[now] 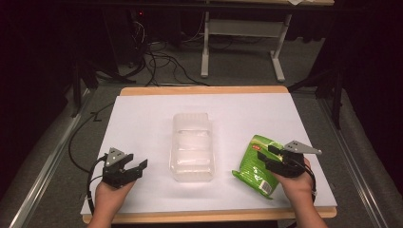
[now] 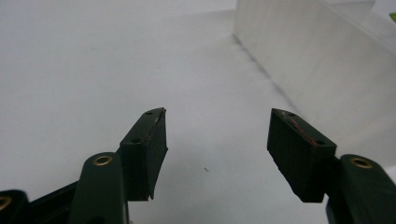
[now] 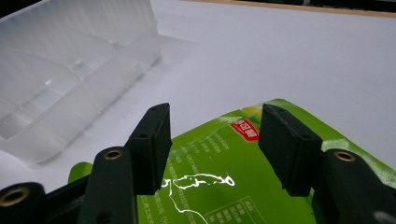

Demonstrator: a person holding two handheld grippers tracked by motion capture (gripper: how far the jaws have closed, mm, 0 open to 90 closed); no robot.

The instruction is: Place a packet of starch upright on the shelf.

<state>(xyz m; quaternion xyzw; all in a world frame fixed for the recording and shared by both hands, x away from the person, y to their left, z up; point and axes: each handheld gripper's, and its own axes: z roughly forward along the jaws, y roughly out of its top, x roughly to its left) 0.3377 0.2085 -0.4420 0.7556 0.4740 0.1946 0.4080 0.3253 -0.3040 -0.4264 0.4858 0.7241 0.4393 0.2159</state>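
The right gripper (image 3: pixel 212 140) hovers with jaws spread over the green pouch (image 1: pixel 257 164), which lies flat on the worktop (image 1: pixel 142 118) right of the clear bin (image 1: pixel 191 147). It should probably drop lower and pinch one edge, since the slick film could slip. The left gripper (image 1: pixel 135 167) waits, jaws spread and empty.

Count: 1 green snack bag (image 1: pixel 257 165), 1 clear plastic bin (image 1: pixel 191 146), 1 white sheet (image 1: pixel 142 118) covering 1 wooden counter (image 1: pixel 204 90). Claws: 2 total, w/ 1 left claw (image 1: pixel 134 166) and 1 right claw (image 1: pixel 269 156), each w/ 2 black jaws, 1 grey three-cornered plate on top and 1 cable; 2 hands, 1 per claw. Background: 1 white-framed table (image 1: pixel 244 28) w/ 2 legs visible, plus a tangle of black cables (image 1: pixel 161 61) on the floor, too bunched to count.
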